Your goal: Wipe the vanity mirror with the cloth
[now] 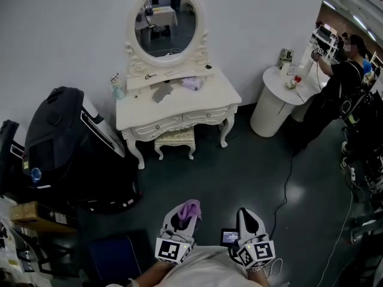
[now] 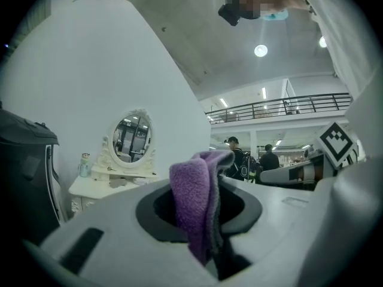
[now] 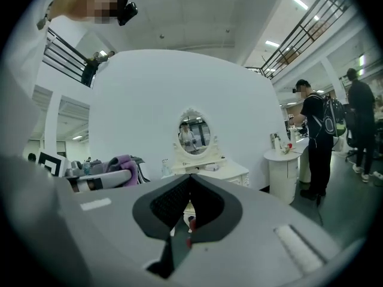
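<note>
**Cloth in the grip, mirror not yet reached**

The left hand-held gripper [image 1: 182, 219] is clenching a purple cloth [image 1: 191, 207]. In the left gripper view the cloth is standing up out of the pinch and folding over at its top. The right hand-held gripper [image 1: 248, 217] is sitting closed on nothing, its pads meeting in the right gripper view. Both are hanging low in front of the person. They are well apart from the vanity mirror [image 1: 166, 24], which is standing upright at the back of the white worktop [image 1: 179, 103] by the wall, across open floor.

Judging from this, the cloth is already in hand and the wiping is not yet begun, so the approach is the step in hand. The next move calls for walking up to the vanity, where a stool [image 1: 175, 138] is tucked underneath. The left gripper then has to rise so that the cloth's free fold, not the jaw tips, is meeting the glass.

The mirror is showing small in every view, so any smears on it are impossible to judge. The few small things lying on the worktop are too small to name. The cloth's lower end is disappearing between the jaws.
</note>
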Available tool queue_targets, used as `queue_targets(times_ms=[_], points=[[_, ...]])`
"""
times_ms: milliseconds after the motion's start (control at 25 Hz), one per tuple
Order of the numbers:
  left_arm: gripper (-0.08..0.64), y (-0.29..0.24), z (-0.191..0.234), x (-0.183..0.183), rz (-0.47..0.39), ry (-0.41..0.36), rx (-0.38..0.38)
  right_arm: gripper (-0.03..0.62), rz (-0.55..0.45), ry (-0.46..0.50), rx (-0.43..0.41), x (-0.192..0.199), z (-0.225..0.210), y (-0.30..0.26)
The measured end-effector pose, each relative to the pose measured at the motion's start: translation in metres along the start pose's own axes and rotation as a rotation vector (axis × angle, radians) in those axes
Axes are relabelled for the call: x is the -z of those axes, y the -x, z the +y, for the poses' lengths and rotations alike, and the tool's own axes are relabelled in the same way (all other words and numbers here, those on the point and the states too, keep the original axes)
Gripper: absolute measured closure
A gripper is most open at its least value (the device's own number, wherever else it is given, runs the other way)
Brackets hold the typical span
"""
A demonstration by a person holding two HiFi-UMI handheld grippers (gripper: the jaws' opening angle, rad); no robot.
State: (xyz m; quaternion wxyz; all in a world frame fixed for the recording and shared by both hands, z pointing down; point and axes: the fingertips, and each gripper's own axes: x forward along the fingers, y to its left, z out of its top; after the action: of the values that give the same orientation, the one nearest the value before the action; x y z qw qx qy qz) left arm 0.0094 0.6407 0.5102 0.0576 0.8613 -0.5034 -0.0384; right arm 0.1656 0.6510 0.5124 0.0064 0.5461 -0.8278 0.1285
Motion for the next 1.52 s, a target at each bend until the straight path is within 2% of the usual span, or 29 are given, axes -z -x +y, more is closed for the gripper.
queue_targets(times_ms=[120,240,560,840,1240,1520], points=[[0.463,-0.011,0.024,0.0,-0.003,-0.001,0.004,0.584,-0.006,-0.034,0.004,0.001,0.002,-0.023],[0.462,-0.017,0.051,-0.002,-0.009,-0.007,-0.018,0.584,-0.03,-0.057,-0.026,-0.002,0.01,-0.046],[0.463,-0.026,0.09,0.004,0.04,0.004,-0.098,0.584,-0.065,-0.078,-0.219,-0.014,0.034,-0.098],[0.462,-0.057,0.13,0.002,0.033,0.004,-0.232,0.584,-0.014,-0.075,-0.39,-0.019,0.033,-0.17],[0.463,-0.171,0.153,-0.019,0.002,-0.02,-0.343,0.584,0.029,-0.045,-0.561,-0.054,-0.016,-0.284],[0.462,-0.237,0.146,-0.023,-0.015,-0.022,-0.402,0.584,0.064,-0.013,-0.643,-0.071,-0.067,-0.325]])
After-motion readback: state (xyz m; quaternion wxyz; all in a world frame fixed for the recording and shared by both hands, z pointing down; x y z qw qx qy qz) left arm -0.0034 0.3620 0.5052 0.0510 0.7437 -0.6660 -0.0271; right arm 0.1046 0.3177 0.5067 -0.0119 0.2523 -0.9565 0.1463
